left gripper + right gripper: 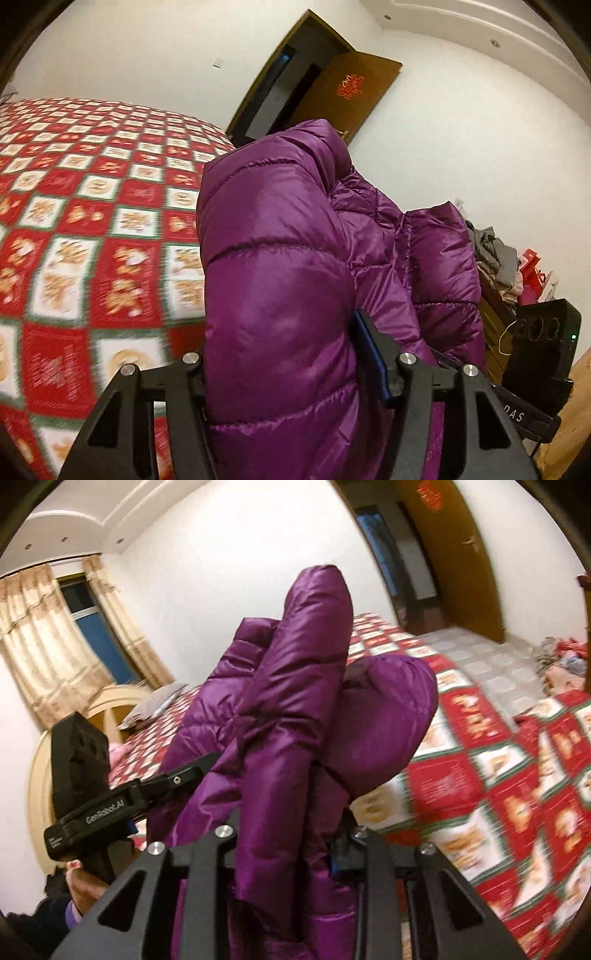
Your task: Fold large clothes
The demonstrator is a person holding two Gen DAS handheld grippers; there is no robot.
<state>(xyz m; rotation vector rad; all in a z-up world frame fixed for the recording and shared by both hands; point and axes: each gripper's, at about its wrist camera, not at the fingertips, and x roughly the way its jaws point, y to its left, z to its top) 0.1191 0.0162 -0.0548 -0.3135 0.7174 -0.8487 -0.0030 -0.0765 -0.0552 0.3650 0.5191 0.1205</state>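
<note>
A shiny purple puffer jacket (280,258) hangs bunched in the air above the bed. My left gripper (288,365) is shut on a thick quilted fold of it. My right gripper (284,834) is shut on another bunched part of the jacket (295,701), which rises up in front of the lens. The right gripper's body shows at the right edge of the left wrist view (539,350). The left gripper's body, marked GenRobot.AI, shows at the left of the right wrist view (99,794). The fingertips of both are mostly hidden by fabric.
A bed with a red, white and green checked cover (92,221) lies below, also in the right wrist view (498,775). A pillow (155,705) and headboard (110,701) stand at its far end. An open brown door (332,96) is beyond. Piled clothes (495,258) lie at the right.
</note>
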